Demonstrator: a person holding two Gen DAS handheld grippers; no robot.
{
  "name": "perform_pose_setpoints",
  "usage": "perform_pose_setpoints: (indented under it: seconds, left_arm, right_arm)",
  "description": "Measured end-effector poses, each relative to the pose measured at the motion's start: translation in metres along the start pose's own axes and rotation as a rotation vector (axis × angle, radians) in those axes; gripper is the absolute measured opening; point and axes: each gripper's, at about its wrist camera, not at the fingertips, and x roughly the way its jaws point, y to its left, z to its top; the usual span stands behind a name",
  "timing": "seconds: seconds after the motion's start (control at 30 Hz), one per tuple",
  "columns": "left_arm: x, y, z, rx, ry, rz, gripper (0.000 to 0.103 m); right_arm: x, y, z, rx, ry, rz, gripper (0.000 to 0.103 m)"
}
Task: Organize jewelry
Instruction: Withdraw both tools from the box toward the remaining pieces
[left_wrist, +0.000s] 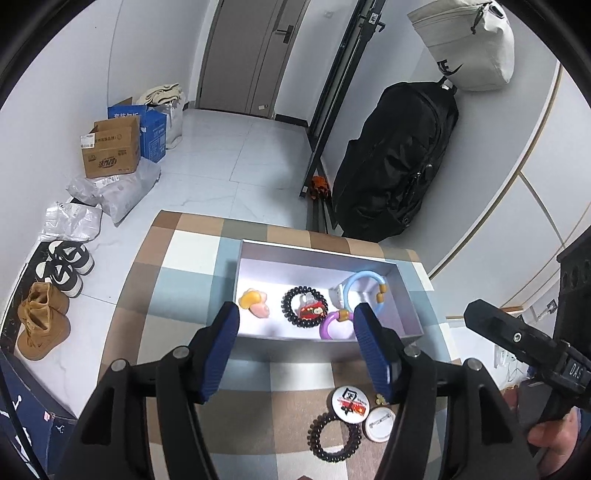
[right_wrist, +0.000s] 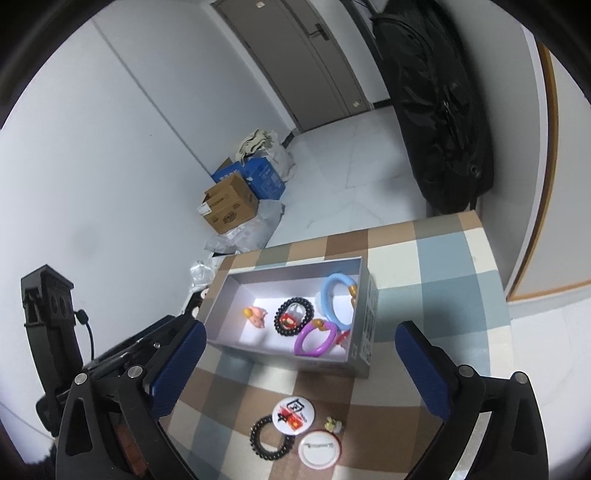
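Checked cloth-covered table (right_wrist: 424, 258), brown, blue and cream squares, carrying the landmark for all positions given here: the shallow grey rectangular cardboard box (right_wrist: 364, 321), open at the top. Inside the box lie a light-blue plastic ring bracelet with amber beads (right_wrist: 334, 295) at its right end, a purple plastic ring bracelet with an amber bead (right_wrist: 314, 339) against its near wall, a black coiled hair tie (right_wrist: 293, 317) at its centre with a small red charm (right_wrist: 287, 320) within its loop, and a small orange-and-pink trinket (right_wrist: 255, 315) toward its left end. Still outside, on the cloth nearer to me than the box's front wall, lie a second black coiled hair tie (right_wrist: 271, 441), a white round pin badge with a red and black print (right_wrist: 291, 415) touching it, a plain white round pin badge lying face-down (right_wrist: 319, 449) just beside that, and a tiny yellowish charm (right_wrist: 333, 424). My left gripper (left_wrist: 295, 332) hangs over the box's near wall, jaws apart with nothing between them; my right gripper (right_wrist: 299, 354) hangs just short of the box's front wall, jaws spread wide and likewise empty. I judge the sorting partly done, a placement into the box apparently just finished. The next move calls for one of my grippers to draw toward me from the box, descend on a remaining piece, and close on it; the flat badges will need a low, edge-on pinch.
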Motion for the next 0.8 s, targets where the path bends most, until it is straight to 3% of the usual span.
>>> perform_pose_setpoints:
  seconds: [0.17, 0.27, 0.4, 0.8]
  left_arm:
    - [-0.006, -0.002, -0.008, 0.03, -0.009, 0.01, 0.06]
    - [-0.01, -0.001, -0.014, 0.033, -0.014, 0.001, 0.071]
    - [-0.013, 0.0, -0.02, 0.035, -0.008, -0.048, 0.078]
    - [0.005, -0.026, -0.053, 0.164, 0.147, -0.089, 0.081]
  right_arm:
    - [-0.009, 0.004, -0.009, -0.036, -0.006, -0.015, 0.103]
    - [-0.014, 0.001, -0.016, -0.044, 0.0, -0.032, 0.103]
    - [-0.023, -0.006, -0.025, -0.03, -0.002, -0.033, 0.103]
    - [-0.033, -0.004, -0.043, -0.101, 0.0, -0.052, 0.103]
